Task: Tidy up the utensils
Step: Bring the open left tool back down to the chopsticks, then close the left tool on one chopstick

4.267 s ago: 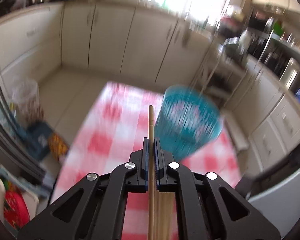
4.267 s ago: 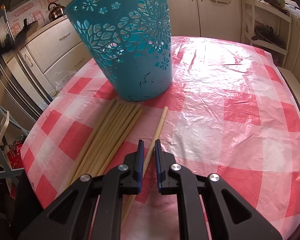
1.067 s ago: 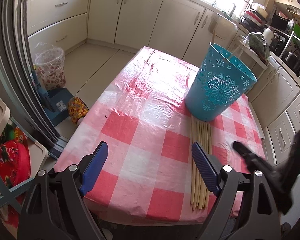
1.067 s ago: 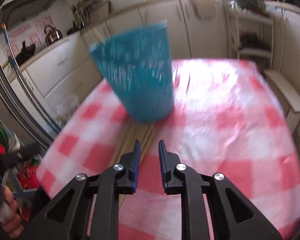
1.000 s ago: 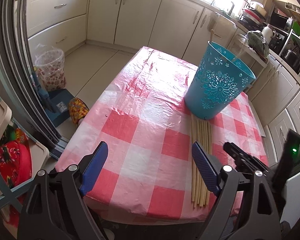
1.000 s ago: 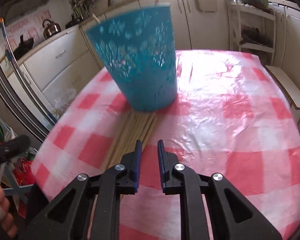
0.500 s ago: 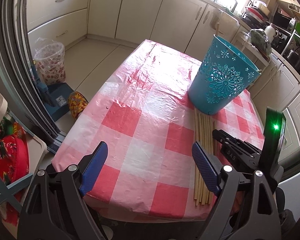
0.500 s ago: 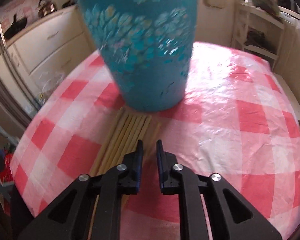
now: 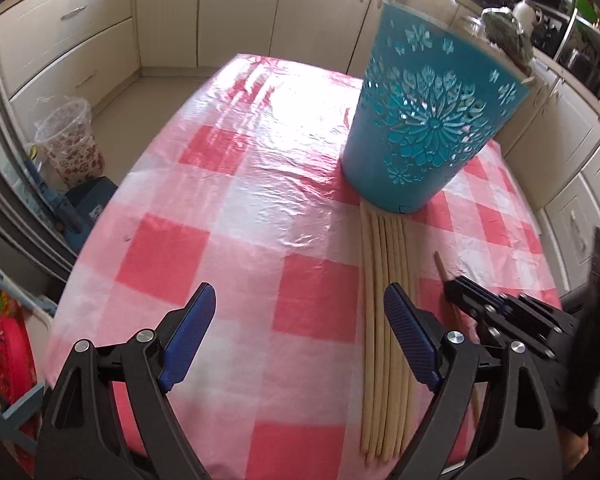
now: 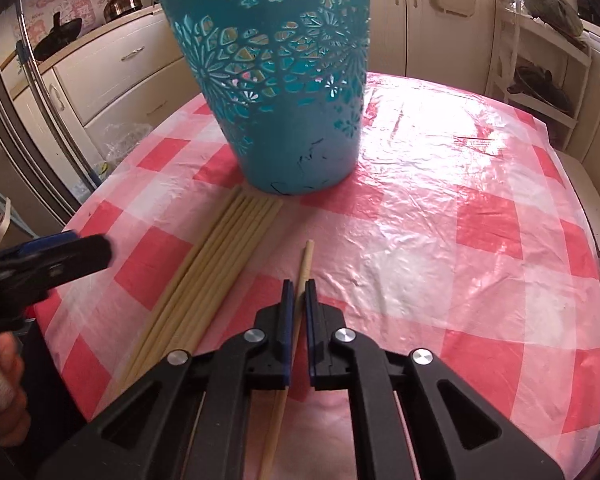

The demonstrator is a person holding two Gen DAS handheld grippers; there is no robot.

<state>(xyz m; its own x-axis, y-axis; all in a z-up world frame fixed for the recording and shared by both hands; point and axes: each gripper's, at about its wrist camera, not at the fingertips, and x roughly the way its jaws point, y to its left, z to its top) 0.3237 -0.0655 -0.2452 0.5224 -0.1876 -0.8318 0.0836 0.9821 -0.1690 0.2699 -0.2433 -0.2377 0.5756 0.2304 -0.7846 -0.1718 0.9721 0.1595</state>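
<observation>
While left hand-held gripper (image 9: 296, 332) gapes empty, right hand-held gripper (image 10: 299, 292) just clamped on chopstick (image 10: 305, 262).

A home kitchen — cream cabinets (image 9: 236, 12), a kettle (image 10: 122, 0) on the counter, checked tablecloth (image 9: 240, 216).

Pale chopsticks (image 10: 204, 264) bundled flat beside upright teal basket (image 10: 276, 80) — one chopstick (image 10: 303, 268) apart

On the checked plastic tablecloth (image 10: 440, 216), the wooden chopstick bundle (image 10: 216, 256) lies at the perforated plastic basket's (image 10: 284, 92) seven o'clock; a lone chopstick (image 10: 305, 264) lies at the bundle's three o'clock.
</observation>
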